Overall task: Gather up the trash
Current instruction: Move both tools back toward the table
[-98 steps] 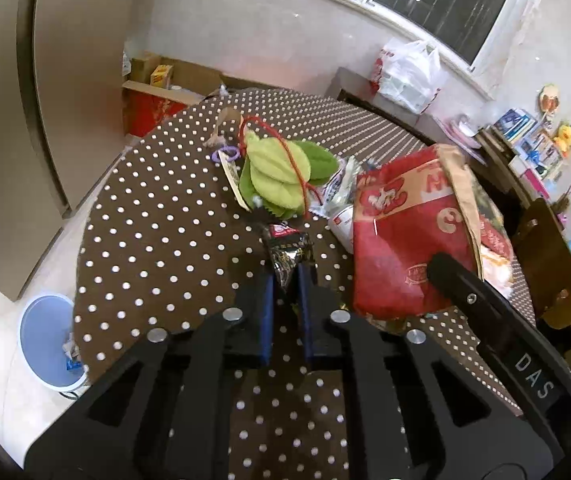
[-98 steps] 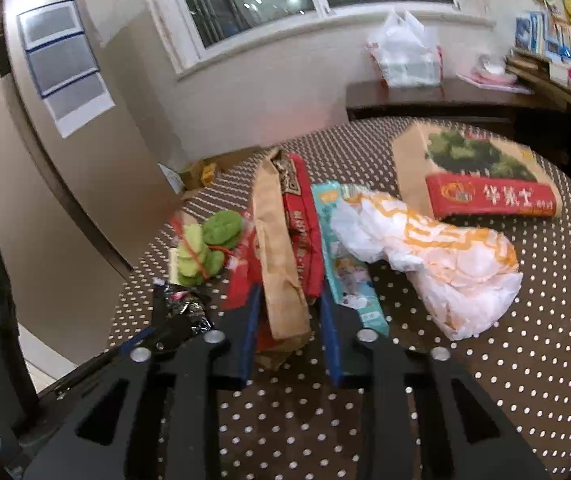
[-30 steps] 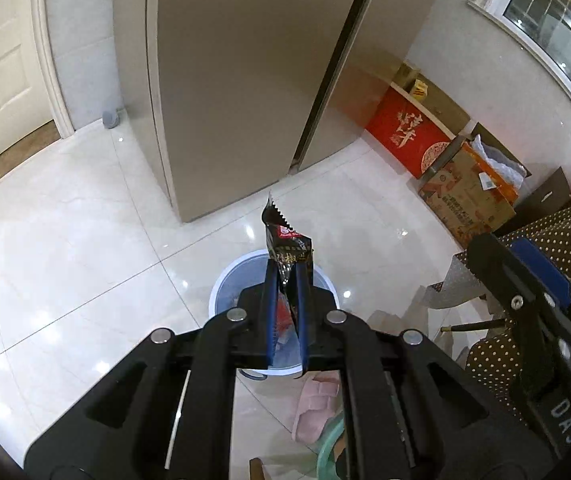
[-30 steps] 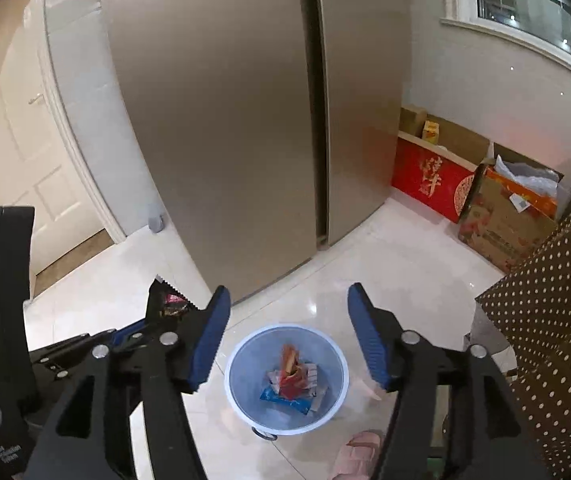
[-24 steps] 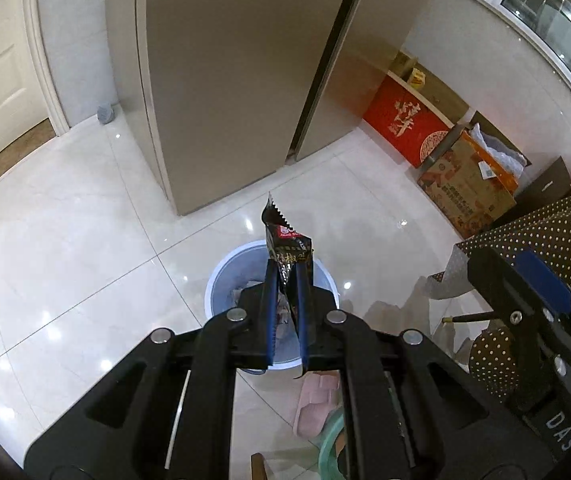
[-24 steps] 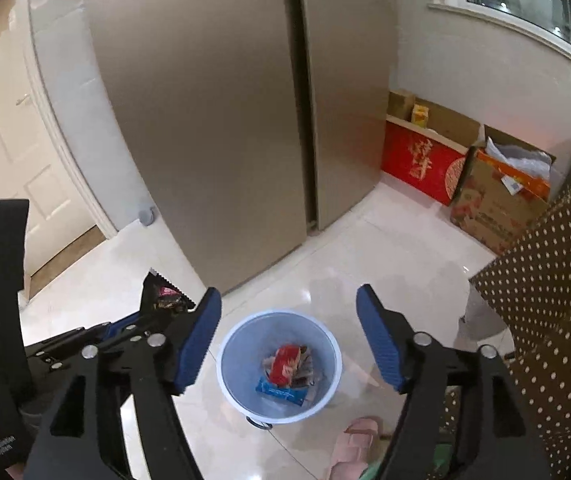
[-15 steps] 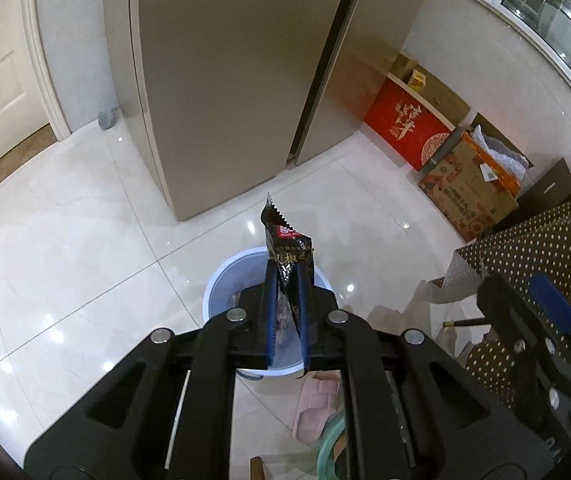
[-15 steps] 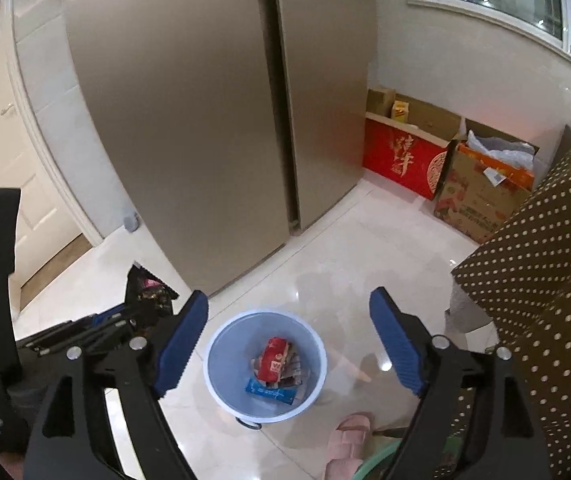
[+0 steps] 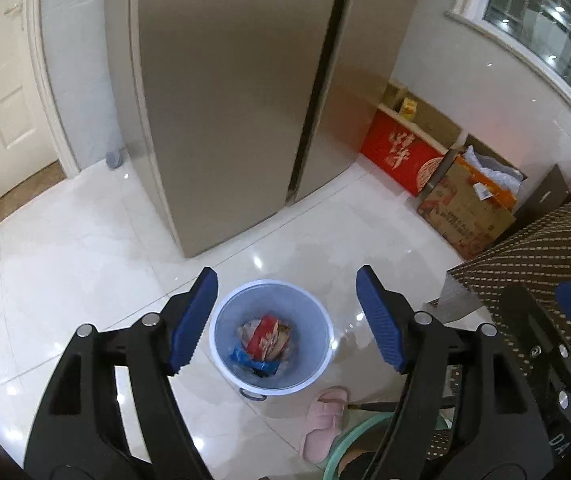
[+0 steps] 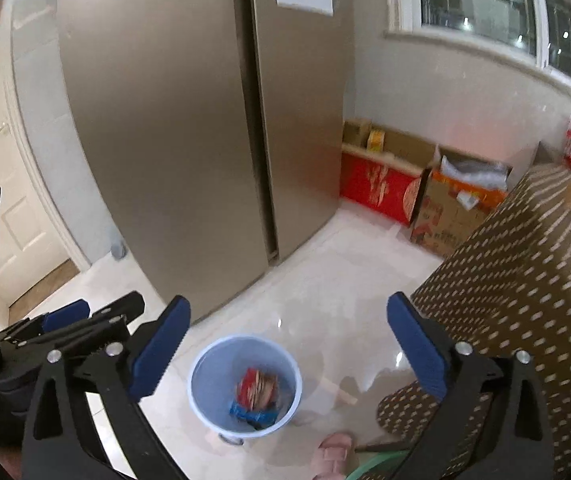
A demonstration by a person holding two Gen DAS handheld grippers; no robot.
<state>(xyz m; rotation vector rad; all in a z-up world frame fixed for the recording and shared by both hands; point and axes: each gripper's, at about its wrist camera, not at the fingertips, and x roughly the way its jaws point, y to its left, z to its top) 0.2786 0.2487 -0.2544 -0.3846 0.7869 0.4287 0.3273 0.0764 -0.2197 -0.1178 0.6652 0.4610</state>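
While the left wrist view looks down past the left gripper, its jaws have just been opening and nothing sits between them. Straight below stands the pale blue bin on the white floor, with a red wrapper and a blue packet lying inside. A pink slipper lies at five o'clock from the bin.

From the right wrist view, the right gripper also hangs released and bare, its jaws having just spread wide. The bin sits below, slightly toward seven o'clock. At three o'clock the polka-dot table edge shows some blurred items, so I judge more trash likely waits there.
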